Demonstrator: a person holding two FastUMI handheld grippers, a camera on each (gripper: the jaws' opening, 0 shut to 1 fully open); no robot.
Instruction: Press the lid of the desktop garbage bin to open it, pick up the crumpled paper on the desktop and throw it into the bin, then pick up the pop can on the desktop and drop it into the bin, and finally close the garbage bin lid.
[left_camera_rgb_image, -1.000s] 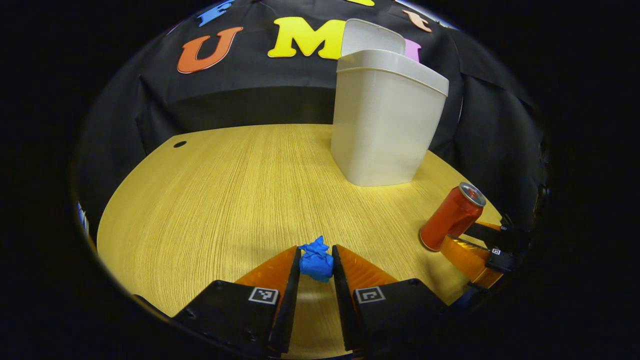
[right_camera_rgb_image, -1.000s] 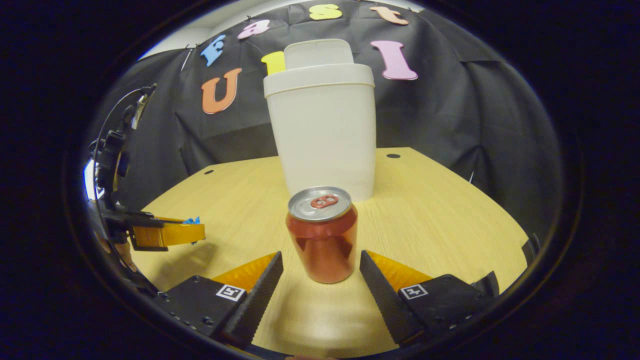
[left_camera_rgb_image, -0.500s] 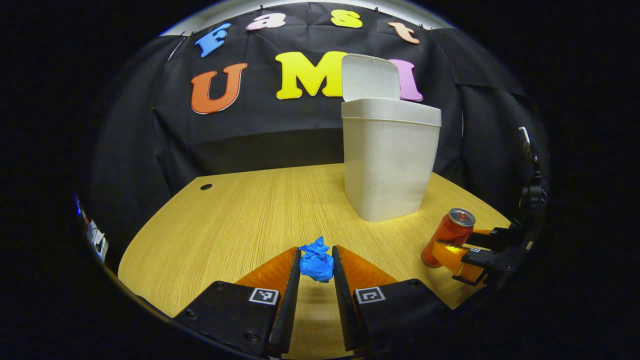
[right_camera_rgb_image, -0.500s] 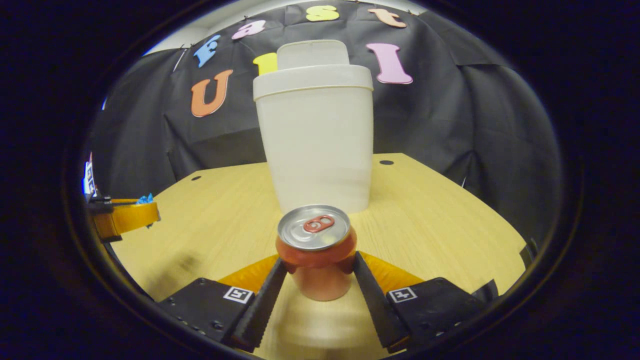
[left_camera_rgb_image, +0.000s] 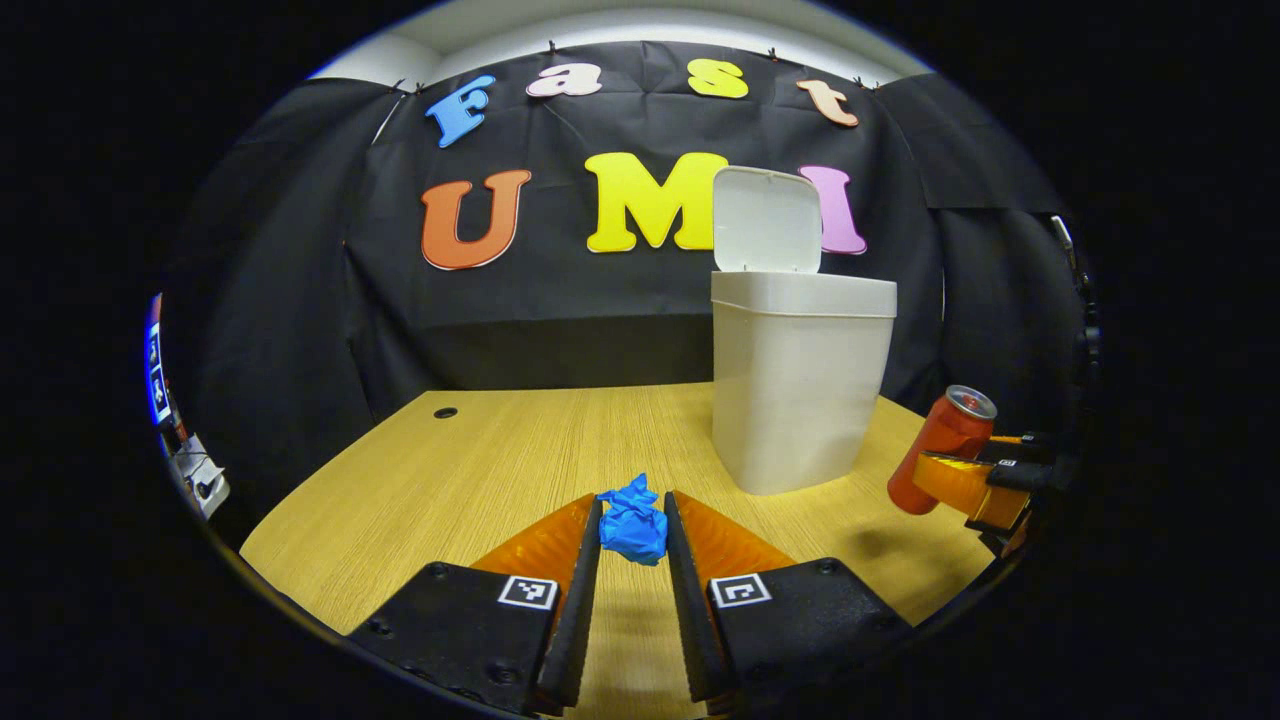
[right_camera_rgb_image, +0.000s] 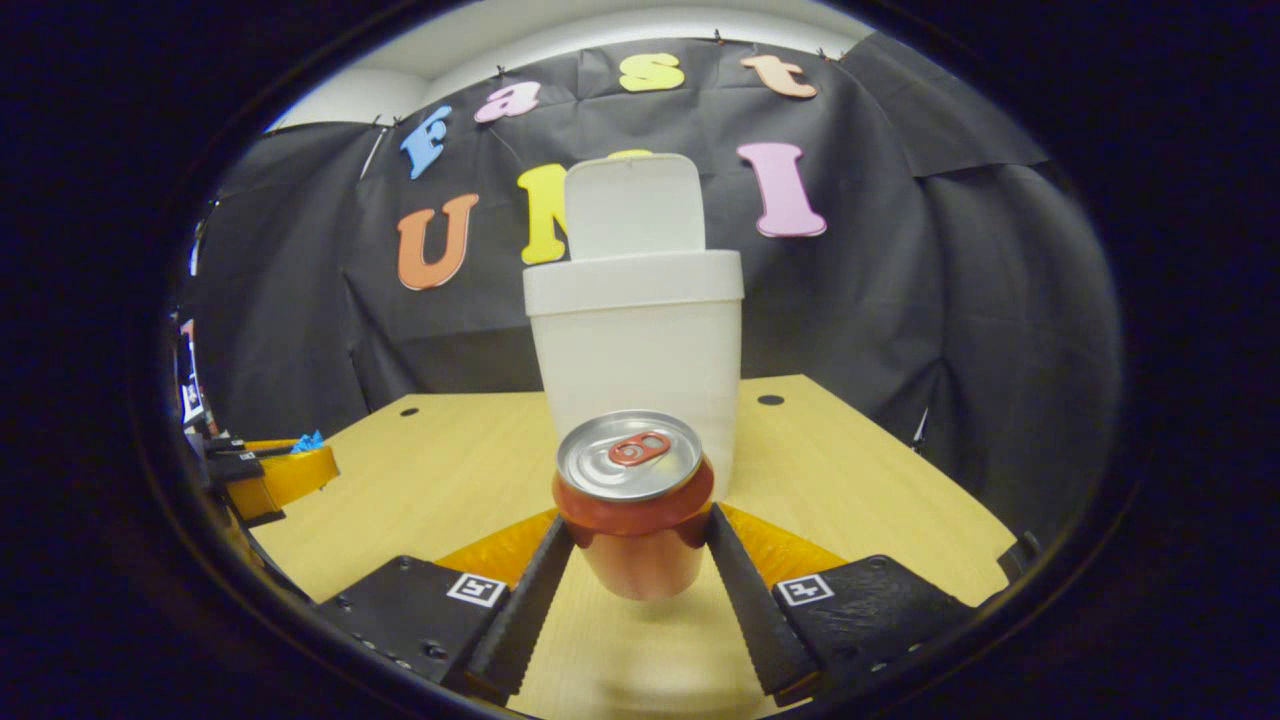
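In the left gripper view, bare bench (left_camera_rgb_image: 480, 470) spreads across the lower left and centre of the frame. The garbage bin (left_camera_rgb_image: 800, 390) stands right of centre, its lid (left_camera_rgb_image: 767, 220) upright behind the open mouth. The pop can (left_camera_rgb_image: 940, 450) in the right tongs (left_camera_rgb_image: 975, 480) crowds the right edge.

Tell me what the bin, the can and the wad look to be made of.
Bin: likely plastic, matte off-white, smooth moulded walls and a thin lid.
Can: metal, probably aluminium, glossy red sides, silvery top with pull tab.
Wad: blue, crumpled, sharp creases; looks like paper, though thin film is possible.
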